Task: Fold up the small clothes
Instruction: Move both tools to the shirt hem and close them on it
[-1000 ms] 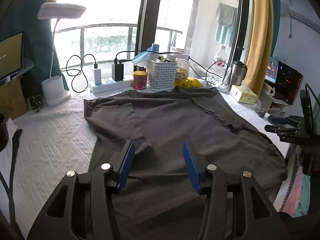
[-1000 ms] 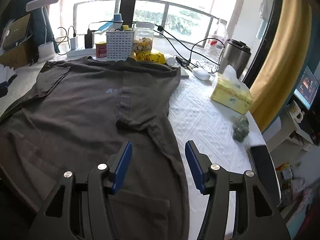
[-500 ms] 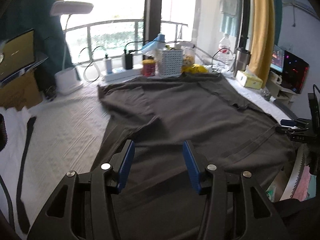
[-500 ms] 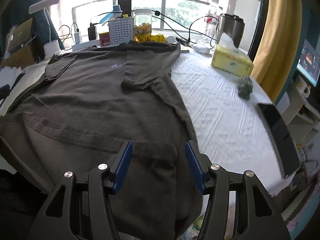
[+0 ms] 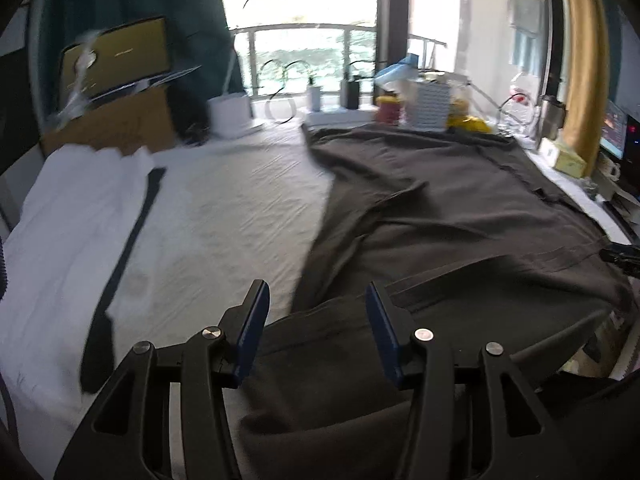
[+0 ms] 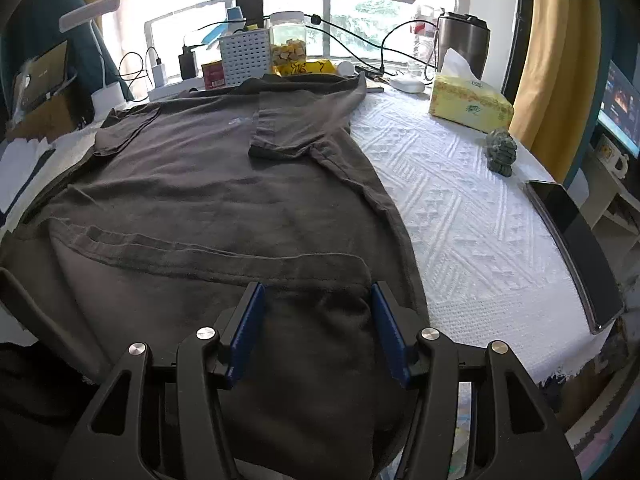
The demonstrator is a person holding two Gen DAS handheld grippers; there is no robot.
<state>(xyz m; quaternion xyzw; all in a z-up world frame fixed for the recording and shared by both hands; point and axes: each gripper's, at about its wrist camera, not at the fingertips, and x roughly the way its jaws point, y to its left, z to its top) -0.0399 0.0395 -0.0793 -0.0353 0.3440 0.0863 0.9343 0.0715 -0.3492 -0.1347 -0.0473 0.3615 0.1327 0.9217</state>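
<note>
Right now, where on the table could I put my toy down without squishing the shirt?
Two bare patches. One lies on the white cloth between the dark shirt and the phone, in front of the tissue box and small figurine. The other lies between the shirt and the white garment. It is crowded along the window: basket, jar, cables.

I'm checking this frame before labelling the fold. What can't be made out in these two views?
- Left wrist view: motion blur smears the basket and the things around it.
- Both views: the dark T-shirt hem drops past the table edge, behind the gripper bodies.
- Right wrist view: the print on the shirt is too small to read.
</note>
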